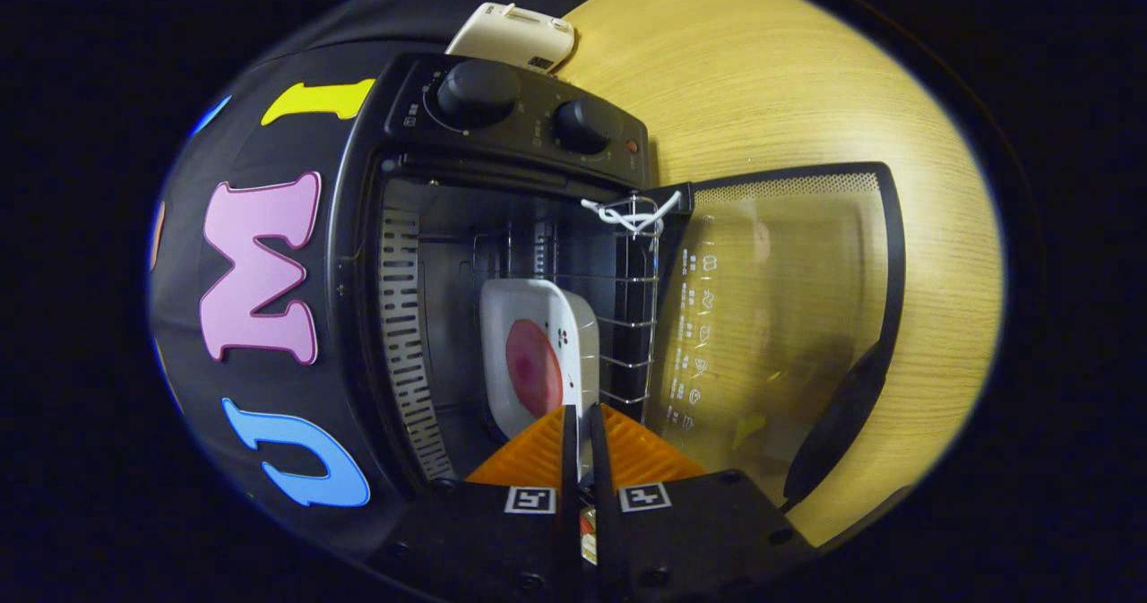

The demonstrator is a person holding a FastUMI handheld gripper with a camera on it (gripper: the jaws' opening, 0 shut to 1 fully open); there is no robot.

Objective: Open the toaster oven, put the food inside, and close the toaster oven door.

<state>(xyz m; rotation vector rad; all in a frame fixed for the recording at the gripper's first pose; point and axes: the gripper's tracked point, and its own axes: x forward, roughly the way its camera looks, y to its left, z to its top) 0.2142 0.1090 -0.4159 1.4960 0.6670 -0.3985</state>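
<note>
Gripper [581,424] is pinching the rim of one white dish [538,352], fingers nearly closed. One pink food piece [534,367] is lying in it, inside the open toaster oven [448,227]; its door [780,316] is resting on the table [762,74].

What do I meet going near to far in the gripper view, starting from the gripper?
gripper, shut on the white plate's near rim → white plate with its pink food → wire rack → toaster oven's dark back wall.
</note>
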